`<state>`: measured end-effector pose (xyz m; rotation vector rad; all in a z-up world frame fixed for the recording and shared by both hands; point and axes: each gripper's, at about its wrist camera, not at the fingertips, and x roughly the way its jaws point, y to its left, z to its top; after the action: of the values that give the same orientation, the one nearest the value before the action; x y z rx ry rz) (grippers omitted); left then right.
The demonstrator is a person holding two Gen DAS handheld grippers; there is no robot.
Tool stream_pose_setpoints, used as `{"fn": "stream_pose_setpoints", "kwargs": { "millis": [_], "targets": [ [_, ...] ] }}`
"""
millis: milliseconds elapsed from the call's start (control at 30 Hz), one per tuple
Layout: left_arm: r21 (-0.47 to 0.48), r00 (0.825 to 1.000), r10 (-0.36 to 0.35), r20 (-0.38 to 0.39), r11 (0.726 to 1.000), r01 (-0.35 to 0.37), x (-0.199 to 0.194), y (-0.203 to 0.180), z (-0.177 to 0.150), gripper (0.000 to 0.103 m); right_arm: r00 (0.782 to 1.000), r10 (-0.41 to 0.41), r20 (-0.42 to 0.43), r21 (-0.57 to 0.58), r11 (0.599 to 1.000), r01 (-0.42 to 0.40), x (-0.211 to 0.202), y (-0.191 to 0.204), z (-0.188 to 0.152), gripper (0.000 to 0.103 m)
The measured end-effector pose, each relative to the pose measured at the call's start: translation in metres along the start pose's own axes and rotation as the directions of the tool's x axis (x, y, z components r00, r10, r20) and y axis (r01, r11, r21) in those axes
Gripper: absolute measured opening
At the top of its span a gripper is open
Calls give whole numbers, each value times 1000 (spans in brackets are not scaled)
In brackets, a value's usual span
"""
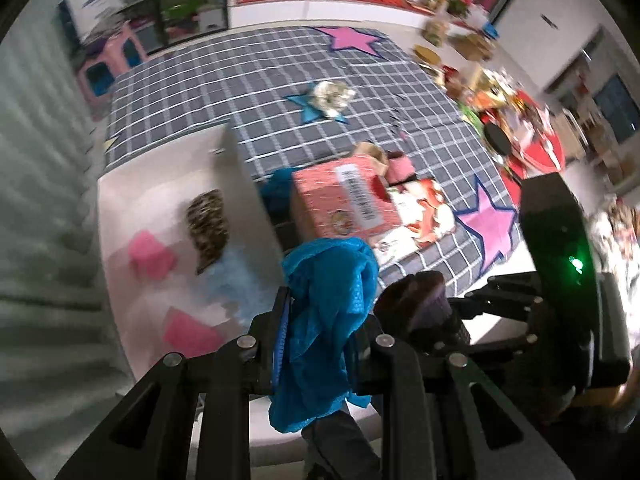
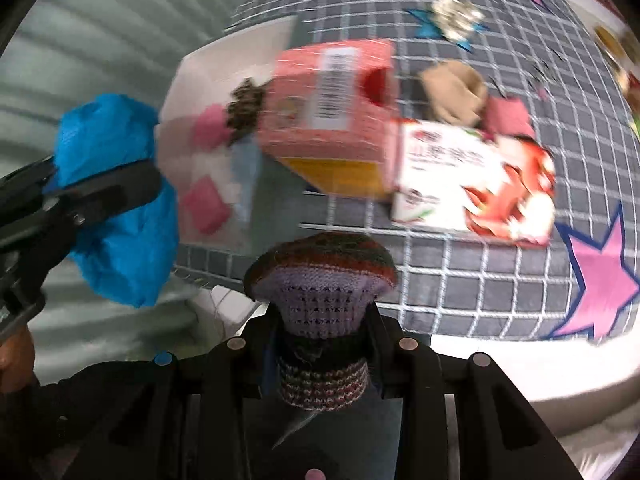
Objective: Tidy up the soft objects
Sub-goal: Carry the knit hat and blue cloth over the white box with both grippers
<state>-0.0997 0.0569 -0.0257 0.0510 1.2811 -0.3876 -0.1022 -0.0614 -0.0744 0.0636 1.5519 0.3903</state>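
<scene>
My left gripper point(image 1: 320, 320) is shut on a bright blue mesh cloth point(image 1: 328, 304) that hangs bunched between its fingers, just right of a white bin point(image 1: 120, 216). The same blue cloth point(image 2: 116, 200) shows at the left of the right wrist view. Inside the bin lie a leopard-print piece point(image 1: 210, 230), pink pieces point(image 1: 150, 254) and a pale blue one point(image 1: 236, 280). My right gripper point(image 2: 322, 320) is shut on a knitted striped item point(image 2: 320, 280), lilac with dark red and green bands; it also appears as a dark knit point(image 1: 416, 300) beside the blue cloth.
A grey checked blanket point(image 1: 280, 72) with pink and blue stars covers the surface. On it stand a pink carton point(image 1: 344, 200), a white printed box point(image 2: 476, 184), a tan item point(image 2: 452, 88), a pink item point(image 2: 508, 116) and a pale crumpled thing point(image 1: 332, 96). Cluttered shelves line the far wall.
</scene>
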Motion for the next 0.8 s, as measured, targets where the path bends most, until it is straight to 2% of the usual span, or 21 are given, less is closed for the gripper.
{"fn": "stream_pose_setpoints", "kwargs": {
  "millis": [333,800],
  "targets": [
    [-192,996,80,32,979,-72,-10,55,-16,25,1000,-3,30,-142,990,8,-12,44,17,37],
    [-319,994,105,26,943,-91,-7,89,-36,25,1000,-6,16,-265,964,10,-2,87,37,37]
  ]
}}
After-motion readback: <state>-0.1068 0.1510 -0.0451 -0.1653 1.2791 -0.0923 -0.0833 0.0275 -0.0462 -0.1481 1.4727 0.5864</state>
